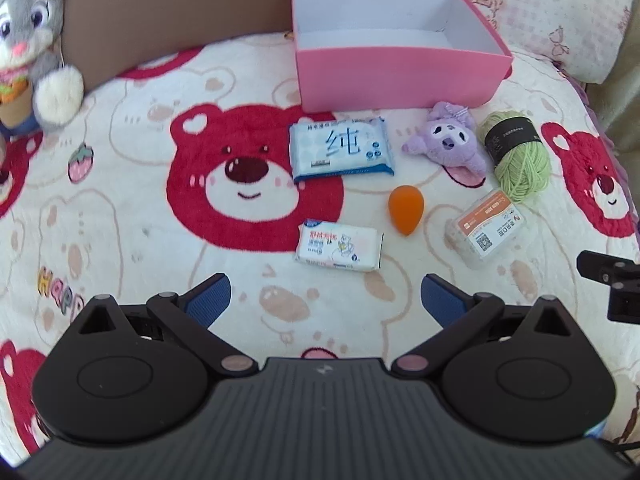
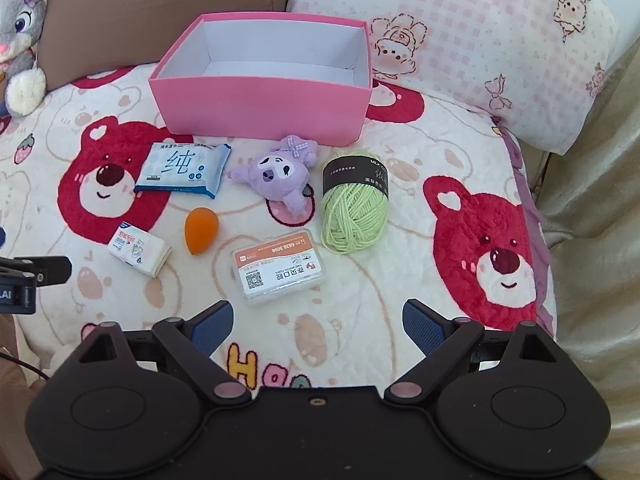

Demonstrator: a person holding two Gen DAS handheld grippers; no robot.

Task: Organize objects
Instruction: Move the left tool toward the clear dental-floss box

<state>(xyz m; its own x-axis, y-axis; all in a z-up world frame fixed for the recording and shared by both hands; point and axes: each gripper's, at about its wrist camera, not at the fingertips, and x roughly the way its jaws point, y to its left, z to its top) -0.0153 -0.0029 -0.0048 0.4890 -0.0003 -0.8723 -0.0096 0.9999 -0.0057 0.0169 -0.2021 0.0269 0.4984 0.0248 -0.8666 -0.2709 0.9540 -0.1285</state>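
Nothing is packed yet: the pink box [image 2: 260, 108] sits empty on the bed, with tissues [image 2: 184, 170], plush toy [image 2: 280, 176], yarn [image 2: 354, 204], orange sponge [image 2: 201, 230] and plastic case [image 2: 278, 266] loose before it. My left gripper [image 1: 326, 302] and right gripper [image 2: 318, 326] both hover wide open, holding nothing. Next I'd judge: lower the right one onto the nearest case.

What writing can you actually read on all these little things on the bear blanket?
"纯": large character on the blue wipes pack.
"6636 3098": orange label of the clear plastic case, beside a QR code.
"MILK CO…": cut off on the black band of the green yarn ball.
"H", "O": coloured letters on the blanket.
"LAI": left gripper, seen from the right wrist.
Small white tissue pack: print too blurred to read.
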